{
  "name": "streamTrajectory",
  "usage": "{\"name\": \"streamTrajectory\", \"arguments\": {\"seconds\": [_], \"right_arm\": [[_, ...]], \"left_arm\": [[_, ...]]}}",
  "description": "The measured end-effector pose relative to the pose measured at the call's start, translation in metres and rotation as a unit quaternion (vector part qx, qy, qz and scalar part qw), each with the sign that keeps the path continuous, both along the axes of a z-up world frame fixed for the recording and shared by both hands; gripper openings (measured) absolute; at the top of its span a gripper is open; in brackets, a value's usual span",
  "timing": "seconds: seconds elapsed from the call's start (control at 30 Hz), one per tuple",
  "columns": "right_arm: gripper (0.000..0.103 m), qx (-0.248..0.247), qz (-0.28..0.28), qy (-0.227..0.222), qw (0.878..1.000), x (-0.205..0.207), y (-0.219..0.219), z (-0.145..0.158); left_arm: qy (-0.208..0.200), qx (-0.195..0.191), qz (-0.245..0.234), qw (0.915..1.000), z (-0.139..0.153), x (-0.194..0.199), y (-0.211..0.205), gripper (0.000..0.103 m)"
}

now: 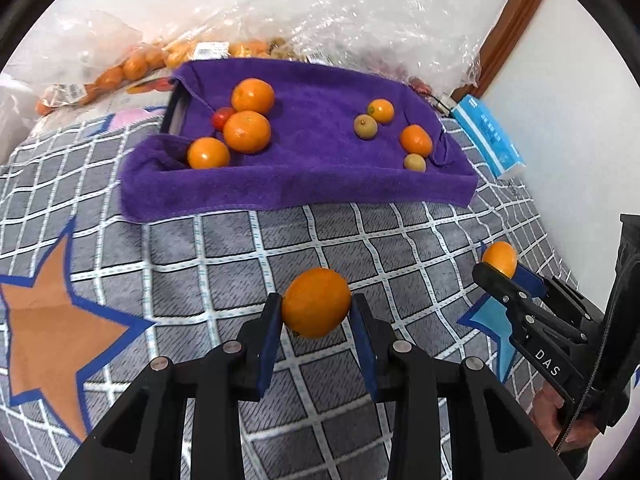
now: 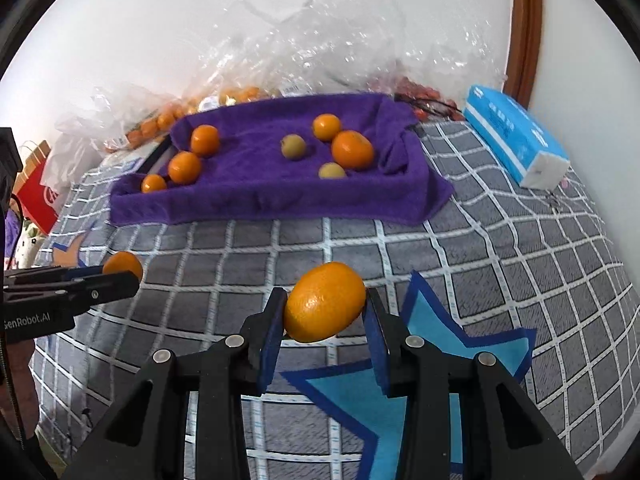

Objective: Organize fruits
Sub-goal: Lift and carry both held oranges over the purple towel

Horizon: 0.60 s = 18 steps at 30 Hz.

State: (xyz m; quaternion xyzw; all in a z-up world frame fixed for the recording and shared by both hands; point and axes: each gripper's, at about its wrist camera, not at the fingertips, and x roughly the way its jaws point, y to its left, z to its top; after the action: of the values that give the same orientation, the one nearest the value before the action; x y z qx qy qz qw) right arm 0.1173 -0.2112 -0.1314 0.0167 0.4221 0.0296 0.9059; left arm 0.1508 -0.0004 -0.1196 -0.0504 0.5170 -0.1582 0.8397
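My left gripper (image 1: pixel 316 310) is shut on an orange (image 1: pixel 316 302), held above the checked cloth. My right gripper (image 2: pixel 325 312) is shut on a second orange (image 2: pixel 325 302), also lifted off the cloth. Each gripper shows in the other's view: the right one (image 1: pixel 500 266) at the right edge, the left one (image 2: pixel 124 270) at the left edge. Ahead lies a tray draped in a purple towel (image 1: pixel 304 176). Three oranges and a small red fruit (image 1: pixel 222 117) sit at its left; two small oranges and two greenish fruits (image 1: pixel 365 126) sit at its right.
Clear plastic bags of oranges (image 1: pixel 132 66) and crumpled wrap lie behind the tray against the wall. A blue tissue pack (image 2: pixel 516 136) rests to the tray's right. The cloth carries an orange star (image 1: pixel 44 320) and a blue star (image 2: pixel 408 392).
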Motion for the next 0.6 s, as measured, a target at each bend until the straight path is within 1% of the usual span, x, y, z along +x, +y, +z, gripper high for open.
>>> {"name": "streamTrajectory", "arguments": {"seconds": [0.17, 0.4, 0.6], "right_arm": [[0.039, 0.001, 0.004, -0.012, 1.0, -0.003, 0.007, 0.02], [0.039, -0.001, 0.01, -0.036, 0.999, -0.006, 0.013, 0.049], [0.039, -0.007, 0.006, -0.052, 0.999, -0.003, 0.016, 0.073]], "left_arm": [[-0.021, -0.004, 0.015, 0.9996, 0.021, -0.01, 0.009, 0.033], [-0.061, 0.001, 0.038, 0.9974, 0.056, -0.02, 0.021, 0.033], [-0.085, -0.003, 0.045, 0.9954, 0.078, -0.024, 0.028, 0.033]]}}
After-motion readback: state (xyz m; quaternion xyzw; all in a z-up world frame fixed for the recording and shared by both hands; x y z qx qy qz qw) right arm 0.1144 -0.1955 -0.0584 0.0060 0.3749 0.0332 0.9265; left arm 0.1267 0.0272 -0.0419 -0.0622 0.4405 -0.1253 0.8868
